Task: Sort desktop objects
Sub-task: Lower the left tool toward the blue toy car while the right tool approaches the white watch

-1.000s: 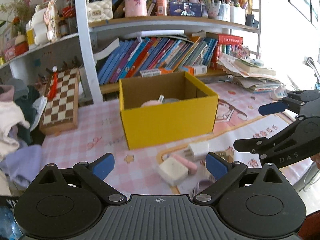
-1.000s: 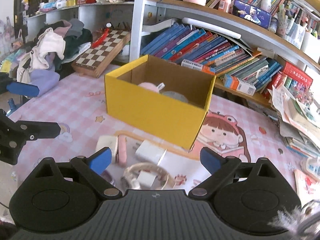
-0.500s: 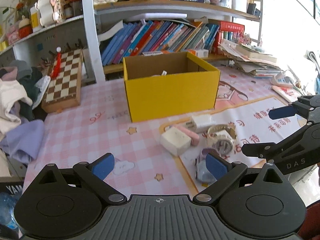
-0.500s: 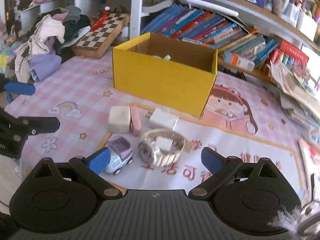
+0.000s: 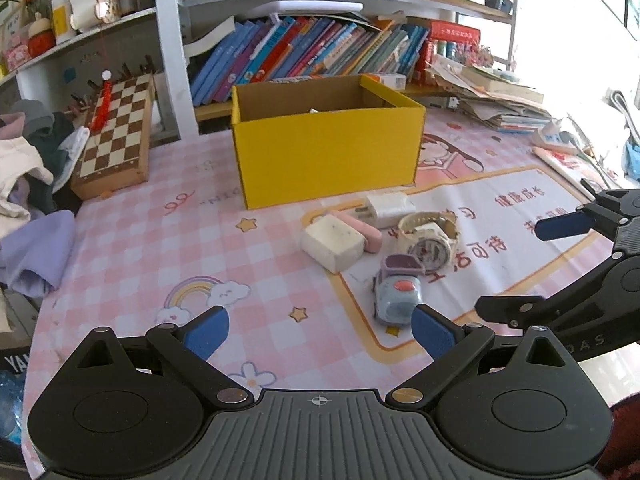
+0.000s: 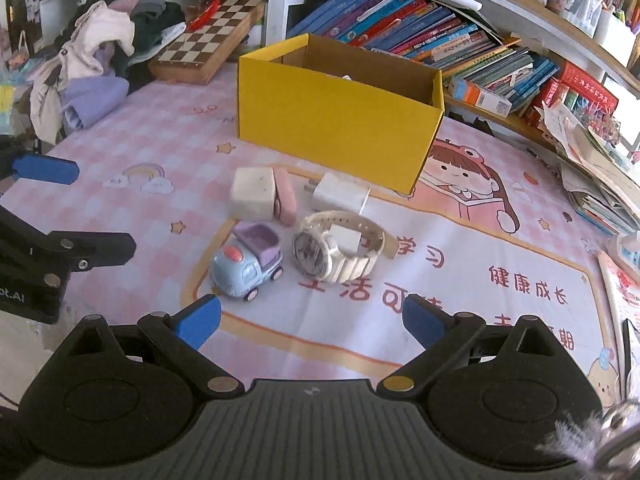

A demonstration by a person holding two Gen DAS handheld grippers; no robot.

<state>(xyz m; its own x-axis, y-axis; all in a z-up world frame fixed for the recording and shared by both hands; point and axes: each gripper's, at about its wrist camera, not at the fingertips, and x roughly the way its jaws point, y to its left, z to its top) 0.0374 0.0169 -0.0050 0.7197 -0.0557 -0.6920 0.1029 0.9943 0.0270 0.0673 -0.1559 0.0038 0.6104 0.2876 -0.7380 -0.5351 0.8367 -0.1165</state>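
Note:
An open yellow cardboard box [image 5: 328, 156] [image 6: 336, 120] stands mid-table with something pale inside. In front of it lies a cluster: a white eraser block [image 5: 333, 243] [image 6: 253, 194], a pink eraser [image 5: 356, 225] [image 6: 285, 197], a white charger plug [image 5: 386, 209] [image 6: 340, 192], a cream wristwatch [image 5: 428, 238] [image 6: 336, 246] and a blue toy truck [image 5: 398, 294] [image 6: 248, 266]. My left gripper [image 5: 320, 330] is open, low at the near edge, the truck by its right fingertip. My right gripper [image 6: 312, 320] is open too, just short of the truck and watch.
A folded chessboard [image 5: 116, 138] [image 6: 208, 50] and a clothes pile [image 5: 28, 168] [image 6: 100, 64] lie at the left. Shelves of books [image 5: 316, 56] [image 6: 420, 36] run behind the box. Stacked papers [image 5: 496, 100] [image 6: 592, 160] sit at the right.
Both grippers have pulled back from the yellow box toward the near edge, so the toy truck and watch have come into view. Both stay open.

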